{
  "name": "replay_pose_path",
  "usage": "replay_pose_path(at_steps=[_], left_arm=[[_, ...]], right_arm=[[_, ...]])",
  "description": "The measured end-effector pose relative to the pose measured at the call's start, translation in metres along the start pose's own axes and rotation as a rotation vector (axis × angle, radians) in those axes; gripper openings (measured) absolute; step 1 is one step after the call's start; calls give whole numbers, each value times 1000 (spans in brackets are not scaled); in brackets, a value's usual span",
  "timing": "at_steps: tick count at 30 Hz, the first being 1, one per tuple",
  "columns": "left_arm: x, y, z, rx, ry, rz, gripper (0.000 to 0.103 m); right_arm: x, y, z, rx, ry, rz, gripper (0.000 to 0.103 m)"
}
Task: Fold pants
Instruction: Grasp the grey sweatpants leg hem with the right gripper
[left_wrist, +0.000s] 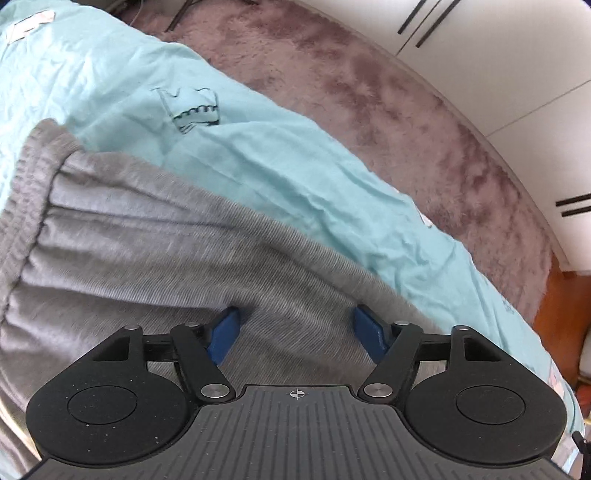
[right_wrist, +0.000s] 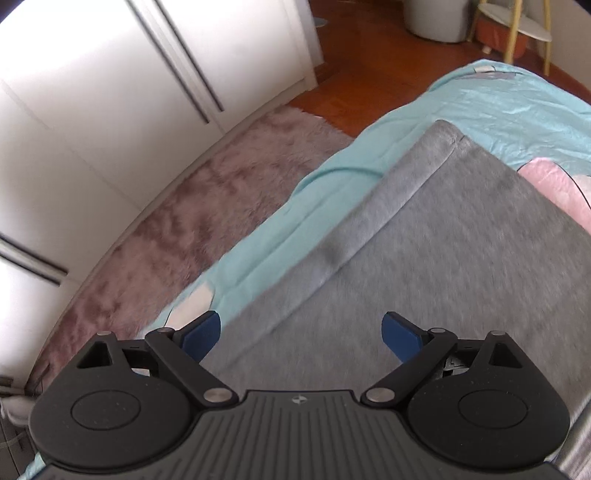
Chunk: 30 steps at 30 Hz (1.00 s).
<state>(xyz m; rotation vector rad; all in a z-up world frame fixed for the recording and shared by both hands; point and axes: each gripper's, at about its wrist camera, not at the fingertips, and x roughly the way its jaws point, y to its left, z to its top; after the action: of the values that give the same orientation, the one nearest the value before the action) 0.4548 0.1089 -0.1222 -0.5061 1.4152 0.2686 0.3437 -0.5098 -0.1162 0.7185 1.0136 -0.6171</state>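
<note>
Grey knit pants (left_wrist: 155, 251) lie on a bed with a mint-green sheet (left_wrist: 258, 158). In the left wrist view the gathered elastic waistband (left_wrist: 33, 177) is at the left. My left gripper (left_wrist: 295, 317) is open just above the grey fabric, with nothing between its blue fingers (left_wrist: 225, 332). In the right wrist view the pants (right_wrist: 443, 240) lie flat, with a leg end (right_wrist: 443, 129) at the far end and a folded long edge on the left. My right gripper (right_wrist: 301, 326) is open over that fabric and holds nothing.
A mauve shaggy rug (left_wrist: 369, 92) lies beside the bed, with white wardrobe doors (right_wrist: 92, 92) beyond it. Wood floor, a grey bin (right_wrist: 436, 18) and a small stool (right_wrist: 517, 29) are far off. A pink patch (right_wrist: 554, 184) shows on the sheet at the right.
</note>
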Motion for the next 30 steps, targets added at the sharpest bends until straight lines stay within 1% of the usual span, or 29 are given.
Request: replay_pose_path(at_steps=[1,3,5,6,8,10,11,12,13,14,15,16,17,18,19,20,21,22,23,25,26,28,29,30], left_arm=[[1,-1,2,-4,10,5,76],[-3,-1,3,3,-13,-17,80],[-1,-2,9,7,7,-20,80],[1,0,12,-8,17,-26,80],[6,4,18,-52,46,-31,81],[8,8,22,-82,55,-39,80],[7,9,23,-85,56,-44,80],[6,9,25,-77,49,-45,79],[7,10,27,-77,59,-34,77],[4,11,26,-88,52,-30,75],[0,11,24,-101,28,-37,76],[-2,9,22,-101,27,-40,77],[-4,6,22,-88,20,-61,83],[-3,5,25,-84,18,-67,84],[-2,7,28,-120,37,-56,82],[-3,9,27,-157,33,-57,85],[-2,10,26,-180,3,-70,90],[4,9,26,-185,15,-60,90],[10,7,28,-175,41,-41,90],[20,1,32,-152,66,3,90],[20,-2,31,-165,57,22,89],[14,-7,26,-164,19,72,73],[12,-10,21,-142,2,84,62],[10,-12,18,-113,-14,72,48]], right_arm=[[4,-1,4,16,-3,-2,94],[14,-3,11,38,18,-4,86],[22,-3,14,42,26,-14,86],[28,-2,16,37,27,-38,85],[36,1,16,35,32,-56,85],[42,4,14,32,22,-83,85],[43,7,13,16,16,-96,77],[43,10,12,-10,8,-129,57],[43,14,10,-44,-7,-173,49],[42,15,8,-71,-23,-195,44],[41,12,7,-71,-28,-185,37],[38,7,7,-57,-38,-163,33],[36,2,7,-52,-44,-142,25],[34,-4,7,-47,-46,-119,20],[33,-10,9,-38,-49,-102,19],[33,-14,9,-29,-49,-82,17],[32,-19,8,-19,-51,-60,16],[31,-22,8,-15,-53,-46,16],[31,-23,7,-22,-54,-38,16],[32,-24,6,-38,-62,-29,16],[32,-24,6,-38,-64,-29,16],[33,-22,5,-42,-66,-37,16],[34,-21,6,-43,-64,-59,16],[33,-20,5,-47,-64,-62,16]])
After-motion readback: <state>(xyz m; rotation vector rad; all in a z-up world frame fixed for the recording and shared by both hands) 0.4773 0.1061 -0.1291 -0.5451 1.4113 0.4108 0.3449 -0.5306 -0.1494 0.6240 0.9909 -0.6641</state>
